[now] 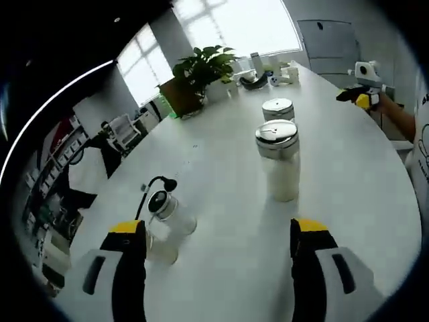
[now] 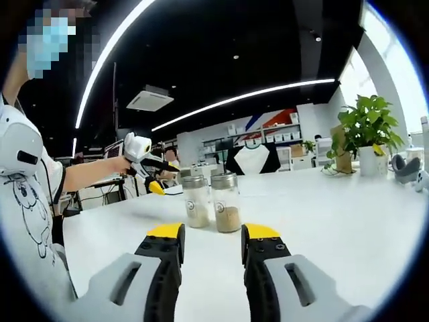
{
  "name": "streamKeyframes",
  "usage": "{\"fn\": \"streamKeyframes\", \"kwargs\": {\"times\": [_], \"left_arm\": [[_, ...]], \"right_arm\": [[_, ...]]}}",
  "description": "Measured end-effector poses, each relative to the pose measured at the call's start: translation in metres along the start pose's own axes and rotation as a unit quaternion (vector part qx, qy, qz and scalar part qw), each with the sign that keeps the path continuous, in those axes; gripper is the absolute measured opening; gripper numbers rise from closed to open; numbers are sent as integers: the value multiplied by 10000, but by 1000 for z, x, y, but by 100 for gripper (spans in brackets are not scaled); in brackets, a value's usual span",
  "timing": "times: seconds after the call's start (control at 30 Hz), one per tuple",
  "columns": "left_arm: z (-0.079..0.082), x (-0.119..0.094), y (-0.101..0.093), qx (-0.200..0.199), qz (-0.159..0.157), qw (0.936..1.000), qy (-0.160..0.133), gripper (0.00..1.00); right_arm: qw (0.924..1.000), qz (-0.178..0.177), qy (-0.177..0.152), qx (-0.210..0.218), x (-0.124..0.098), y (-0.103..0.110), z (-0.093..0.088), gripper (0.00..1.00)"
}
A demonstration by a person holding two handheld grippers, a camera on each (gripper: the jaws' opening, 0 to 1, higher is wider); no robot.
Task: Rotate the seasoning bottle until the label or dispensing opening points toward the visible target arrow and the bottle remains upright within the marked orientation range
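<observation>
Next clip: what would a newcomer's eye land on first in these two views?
Two steel-lidded seasoning bottles stand upright, close together, on the white table, ahead of the open left gripper. Nearer that gripper's left jaw is a small glass cruet with a black spout. In the right gripper view, the open right gripper faces the bottles, and a potted plant stands far right.

A potted plant [image 1: 201,74] stands at the white table's [image 1: 221,154] far end, near shelving [image 2: 258,134].

Two clear seasoning bottles [image 1: 279,161] with metal lids stand upright, close together on the white table [image 1: 348,174].
</observation>
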State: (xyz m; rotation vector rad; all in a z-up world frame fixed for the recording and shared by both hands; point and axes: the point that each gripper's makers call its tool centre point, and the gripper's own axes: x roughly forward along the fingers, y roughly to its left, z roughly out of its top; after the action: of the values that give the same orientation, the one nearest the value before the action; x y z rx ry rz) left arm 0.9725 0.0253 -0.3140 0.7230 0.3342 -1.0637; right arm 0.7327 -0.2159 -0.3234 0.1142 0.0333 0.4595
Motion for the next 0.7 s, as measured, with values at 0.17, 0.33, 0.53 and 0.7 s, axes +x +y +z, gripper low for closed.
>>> {"fn": "streamKeyframes", "kwargs": {"times": [0.17,0.33,0.53,0.7], "left_arm": [[-3,10,10,3,-58,9999,154,89],[-11,21,11,32,-227,9990,382,87],[-12,37,35,1090,-120,9899,896,88],[-7,54,43,1253,-305,9880,851,84]], "right_arm": [[10000,-74,-23,48,-4,-5,-1,27],[9998,-140,-13,115,-6,-12,-4,18],[9994,-172,-51,293,-4,-17,-9,12],[9994,-126,17,335,-3,-16,-13,7]]}}
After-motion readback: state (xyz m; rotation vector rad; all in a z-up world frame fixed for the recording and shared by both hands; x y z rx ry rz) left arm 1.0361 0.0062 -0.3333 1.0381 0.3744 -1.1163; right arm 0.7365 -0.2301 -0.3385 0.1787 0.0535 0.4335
